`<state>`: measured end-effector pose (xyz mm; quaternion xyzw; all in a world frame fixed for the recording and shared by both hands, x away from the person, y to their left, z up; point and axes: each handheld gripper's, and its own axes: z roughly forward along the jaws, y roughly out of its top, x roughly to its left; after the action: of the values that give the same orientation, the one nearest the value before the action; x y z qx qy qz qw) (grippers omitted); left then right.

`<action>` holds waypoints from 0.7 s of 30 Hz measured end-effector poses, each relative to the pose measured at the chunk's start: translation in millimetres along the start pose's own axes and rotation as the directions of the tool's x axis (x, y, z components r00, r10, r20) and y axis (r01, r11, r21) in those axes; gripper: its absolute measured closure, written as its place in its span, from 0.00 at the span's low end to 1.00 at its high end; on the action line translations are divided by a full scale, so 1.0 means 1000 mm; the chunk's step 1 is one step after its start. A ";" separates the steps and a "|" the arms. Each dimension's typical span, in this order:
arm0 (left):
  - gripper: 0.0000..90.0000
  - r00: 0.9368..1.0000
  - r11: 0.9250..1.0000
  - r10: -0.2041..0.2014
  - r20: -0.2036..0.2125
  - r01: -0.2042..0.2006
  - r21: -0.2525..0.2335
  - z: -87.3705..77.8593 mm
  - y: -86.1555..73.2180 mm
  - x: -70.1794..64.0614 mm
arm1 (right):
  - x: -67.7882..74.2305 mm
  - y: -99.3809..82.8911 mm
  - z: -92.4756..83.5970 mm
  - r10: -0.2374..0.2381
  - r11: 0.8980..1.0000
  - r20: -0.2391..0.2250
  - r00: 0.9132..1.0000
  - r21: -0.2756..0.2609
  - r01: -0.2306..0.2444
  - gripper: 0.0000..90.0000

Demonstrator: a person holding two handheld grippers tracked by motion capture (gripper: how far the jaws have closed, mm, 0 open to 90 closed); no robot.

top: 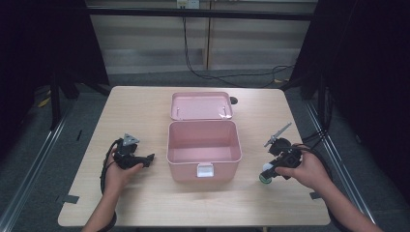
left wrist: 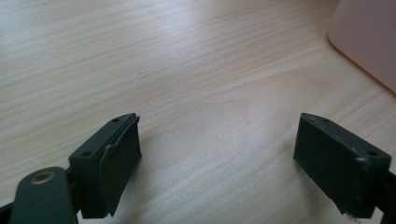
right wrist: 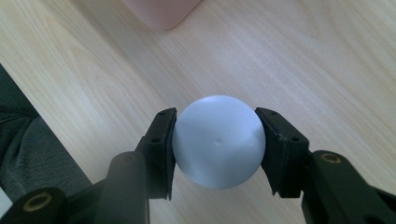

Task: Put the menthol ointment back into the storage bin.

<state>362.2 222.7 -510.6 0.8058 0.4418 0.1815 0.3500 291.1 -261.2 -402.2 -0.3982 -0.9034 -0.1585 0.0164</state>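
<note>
Right gripper [right wrist: 217, 147]: clamped across white ball [right wrist: 218, 141] at widest girth. Smooth, round, likely light; prone to slipping.

Both grippers are black. The left gripper [top: 151, 158] carries a grey three-cornered plate [top: 129, 140] on top, and a black cable [top: 104, 166] loops from it beside the person's left hand [top: 118, 175]. In the left gripper view its jaws are blocky, each faced with a dark rubbery pad [left wrist: 122, 163] and marked by small screw holes; a brass-coloured rivet [left wrist: 42, 178] sits in the arm near the left jaw. The right gripper [right wrist: 217, 142] has the same square jaws, pads, screw holes and brass rivets [right wrist: 330, 158]. A thin grey plate [top: 277, 135] stands edge-on above it, and a black cable [top: 325, 162] trails past the right hand [top: 308, 170]. Both forearms are bare, no sleeves.
</note>
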 end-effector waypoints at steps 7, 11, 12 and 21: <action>0.16 1.000 1.000 -0.001 0.002 0.001 0.001 0.000 0.000 0.000 | 0.000 0.011 -0.015 0.015 1.000 0.003 1.000 0.003 -0.015 0.56; 0.16 1.000 1.000 -0.002 0.002 0.002 0.001 0.000 0.000 0.000 | 0.000 0.018 -0.023 0.014 1.000 0.002 1.000 0.000 -0.014 0.56; 0.16 1.000 1.000 -0.001 0.002 0.001 0.001 0.000 0.000 0.000 | 0.000 0.020 -0.025 0.016 1.000 0.005 1.000 0.002 -0.016 0.56; 0.16 1.000 1.000 -0.005 0.004 0.005 0.000 0.000 0.000 0.000 | 0.003 0.035 -0.043 0.006 1.000 0.021 1.000 0.003 -0.006 0.56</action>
<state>362.0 222.4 -510.7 0.8052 0.4431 0.1790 0.3511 310.1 -249.5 -351.2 -0.4025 -0.9025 -0.1528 0.0077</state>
